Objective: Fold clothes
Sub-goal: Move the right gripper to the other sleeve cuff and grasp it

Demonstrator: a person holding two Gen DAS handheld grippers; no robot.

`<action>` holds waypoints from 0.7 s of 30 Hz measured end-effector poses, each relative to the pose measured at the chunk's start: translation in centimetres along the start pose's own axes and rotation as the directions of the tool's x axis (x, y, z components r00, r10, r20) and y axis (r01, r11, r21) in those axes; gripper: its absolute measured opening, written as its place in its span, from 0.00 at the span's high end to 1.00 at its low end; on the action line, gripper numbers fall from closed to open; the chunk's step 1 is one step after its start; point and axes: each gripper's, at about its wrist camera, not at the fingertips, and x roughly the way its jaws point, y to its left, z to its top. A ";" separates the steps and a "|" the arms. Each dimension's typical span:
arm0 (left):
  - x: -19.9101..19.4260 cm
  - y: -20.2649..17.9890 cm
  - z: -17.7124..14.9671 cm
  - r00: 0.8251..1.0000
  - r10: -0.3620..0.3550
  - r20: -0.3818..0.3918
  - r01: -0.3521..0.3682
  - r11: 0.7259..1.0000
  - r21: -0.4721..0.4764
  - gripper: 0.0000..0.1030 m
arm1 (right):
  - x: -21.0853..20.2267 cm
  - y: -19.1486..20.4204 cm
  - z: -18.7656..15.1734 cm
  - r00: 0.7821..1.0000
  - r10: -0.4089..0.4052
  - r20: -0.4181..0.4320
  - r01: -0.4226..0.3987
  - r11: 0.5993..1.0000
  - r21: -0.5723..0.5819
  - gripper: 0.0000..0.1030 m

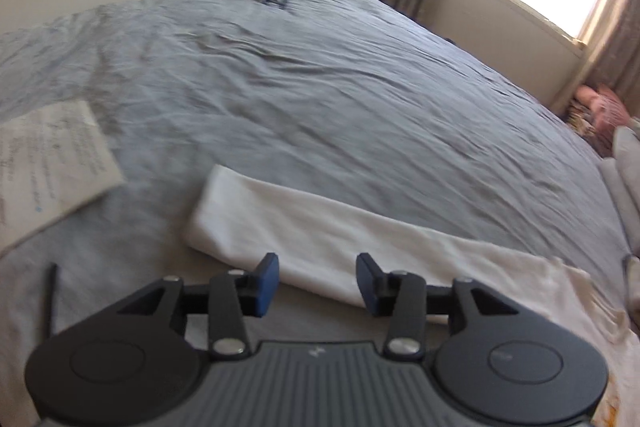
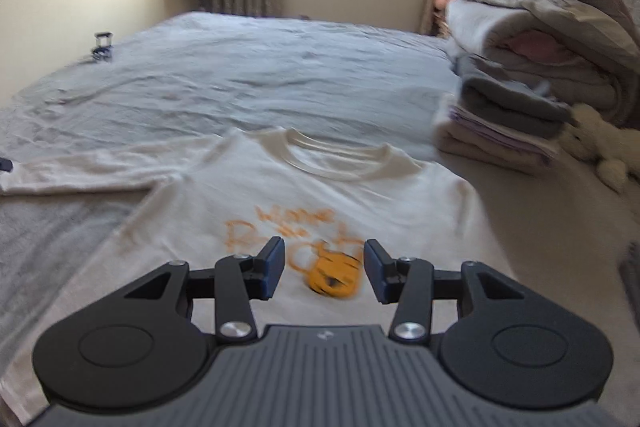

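Shirt, cream w/ orange print, lies flat face-up near bed front edge, one sleeve stretched sideways. Left gripper & right gripper both spread, holding nothing. Risk: one-layer pinch drags fabric, skews fold; stack close by could snag.

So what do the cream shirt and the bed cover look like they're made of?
Cream shirt: soft matte knit, probably cotton jersey, judging by the ribbed collar and limp drape. Bed cover: grey matte woven fabric, finely creased; fibre unclear.
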 end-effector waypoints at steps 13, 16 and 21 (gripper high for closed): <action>-3.6 -11.7 -7.1 0.963 -0.228 -0.144 0.255 0.942 0.219 0.50 | -6.2 -11.4 -4.3 0.954 -0.175 -0.244 0.202 0.975 0.089 0.54; -3.9 -13.4 -8.8 0.949 -0.260 -0.177 0.296 0.927 0.230 0.50 | -6.9 -13.5 -5.5 0.934 -0.174 -0.311 0.226 0.964 0.139 0.54; -3.7 -15.7 -11.9 0.932 -0.297 -0.209 0.342 0.912 0.228 0.50 | -7.5 -15.5 -7.5 0.905 -0.149 -0.399 0.243 0.950 0.197 0.54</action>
